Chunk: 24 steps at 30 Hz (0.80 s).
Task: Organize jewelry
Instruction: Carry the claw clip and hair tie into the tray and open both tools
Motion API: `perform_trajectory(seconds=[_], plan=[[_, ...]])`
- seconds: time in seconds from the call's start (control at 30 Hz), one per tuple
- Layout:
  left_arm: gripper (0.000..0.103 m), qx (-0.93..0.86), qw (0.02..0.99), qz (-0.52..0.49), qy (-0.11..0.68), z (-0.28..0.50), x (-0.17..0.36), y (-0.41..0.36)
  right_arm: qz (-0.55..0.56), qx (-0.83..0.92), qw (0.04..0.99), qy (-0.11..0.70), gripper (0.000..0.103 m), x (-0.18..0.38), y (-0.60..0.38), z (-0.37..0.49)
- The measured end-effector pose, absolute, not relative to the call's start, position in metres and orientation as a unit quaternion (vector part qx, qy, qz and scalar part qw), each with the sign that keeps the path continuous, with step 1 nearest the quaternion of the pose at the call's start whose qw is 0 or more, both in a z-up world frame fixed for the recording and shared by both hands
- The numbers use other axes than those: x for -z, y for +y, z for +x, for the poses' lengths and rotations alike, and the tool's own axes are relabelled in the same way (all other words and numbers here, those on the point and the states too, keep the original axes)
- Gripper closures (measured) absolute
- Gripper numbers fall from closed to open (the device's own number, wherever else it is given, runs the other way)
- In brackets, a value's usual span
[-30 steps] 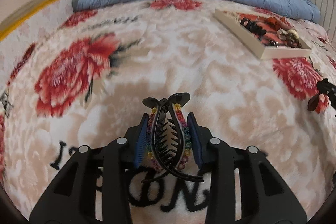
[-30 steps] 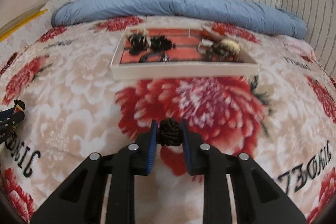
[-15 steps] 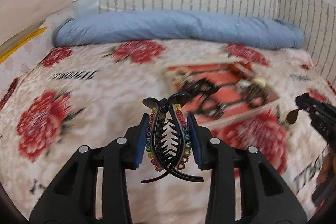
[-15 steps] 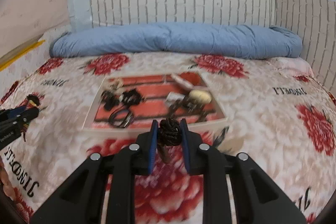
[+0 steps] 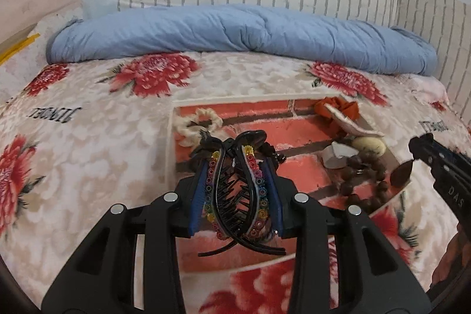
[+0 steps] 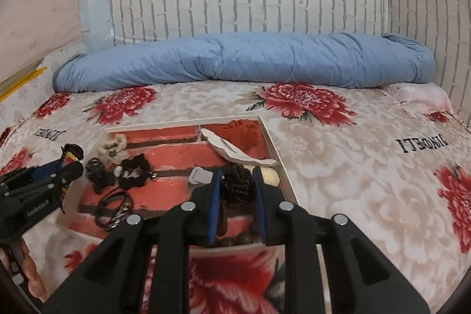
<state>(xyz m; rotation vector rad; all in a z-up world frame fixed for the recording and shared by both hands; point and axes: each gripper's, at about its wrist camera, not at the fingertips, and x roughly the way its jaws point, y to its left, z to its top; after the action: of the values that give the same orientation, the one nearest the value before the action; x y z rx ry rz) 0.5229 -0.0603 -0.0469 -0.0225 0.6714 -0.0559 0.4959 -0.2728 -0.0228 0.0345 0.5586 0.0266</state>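
Note:
A black hair claw clip point(image 5: 232, 196) edged with coloured beads sits upright between the blue pads of my left gripper point(image 5: 235, 164), which is shut on it over the left half of the tray. The tray is shallow, with a white rim point(image 5: 170, 143) and a red brick-pattern lining. My right gripper point(image 6: 235, 175) is shut on a dark brown knotted ornament point(image 6: 237, 186) above the tray's near right part. A brown leaf-shaped piece point(image 5: 400, 174) hangs under the right gripper point(image 5: 424, 146). The left gripper point(image 6: 70, 158) shows at the tray's left rim point(image 6: 67, 205).
The tray holds a cream scrunchie point(image 5: 200, 122), an orange scrunchie point(image 6: 241, 128), a wooden bead bracelet point(image 5: 362, 181) and black hair ties point(image 6: 114, 208). It lies on a floral blanket point(image 6: 338, 167). A rolled blue duvet point(image 6: 235, 58) lines the brick-pattern headboard behind.
Both grippers have travelled across the blanket to the tray, each still gripping its piece. The tray, earlier far off in both views, now lies directly beneath the fingertips.

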Motion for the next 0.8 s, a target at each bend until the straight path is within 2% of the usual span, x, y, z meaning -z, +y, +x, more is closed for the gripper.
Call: perform_trajectory(seconds=[0.2, 0.8], plan=[[0.067, 0.046, 0.934, 0.000, 0.355, 0.542, 0.077, -0.068, 0.003, -0.008, 0.953, 0.304, 0.081, 0.054, -0.271, 0.519], [0.066, 0.053, 0.922, -0.001, 0.384, 0.558, 0.103, -0.070, 0.009, 0.003, 0.944, 0.331, 0.081, 0.079, -0.282, 0.535]])
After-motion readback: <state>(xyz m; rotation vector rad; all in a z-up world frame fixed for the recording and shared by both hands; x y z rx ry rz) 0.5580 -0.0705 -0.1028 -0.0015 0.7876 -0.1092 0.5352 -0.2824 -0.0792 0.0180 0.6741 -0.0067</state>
